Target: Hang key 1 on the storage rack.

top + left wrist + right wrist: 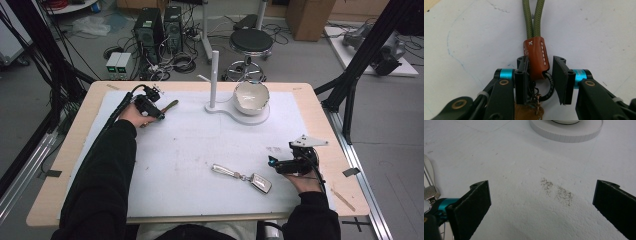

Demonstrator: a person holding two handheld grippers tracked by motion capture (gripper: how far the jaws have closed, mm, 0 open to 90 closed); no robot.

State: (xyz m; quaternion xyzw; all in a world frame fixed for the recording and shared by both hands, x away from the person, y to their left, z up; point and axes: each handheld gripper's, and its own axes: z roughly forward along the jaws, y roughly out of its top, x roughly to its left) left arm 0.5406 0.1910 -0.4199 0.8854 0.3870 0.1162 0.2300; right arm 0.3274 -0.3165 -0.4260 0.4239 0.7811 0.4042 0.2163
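- My left claw [540,65] lies low in the upper left of the high view, on the white surface [190,150]. It points along the key strap, so that its two jaws straddle the strap's brown leather tab [535,57].
- The jaws are narrowly apart. The one at frame left in the left gripper view touches the tab, while the other stands just beside it with a thin gap. I judge this an approach to a grip, not yet a clamp.
- The green cord [533,17] runs straight away from the tab toward the top of the frame and lies flat on the surface. The tab is the stiffest and thickest part, which is probably why I take the strap there rather than by the cord.
- A black ring [548,91] hangs from the tab between the jaws. Below it is a tan piece that I cannot tell further.
- My right claw [272,162] rests at the lower right of the high view with its jaws wide apart and nothing between them. It is parked clear of the left hand's work.
- A silver car key [261,183] on its strap lies just left of the right claw, untouched.
- A white peg stand [214,75] and a bowl [251,96] on its base sit at the upper centre. The peg's side arm is bare, a likely place for hanging the strap.
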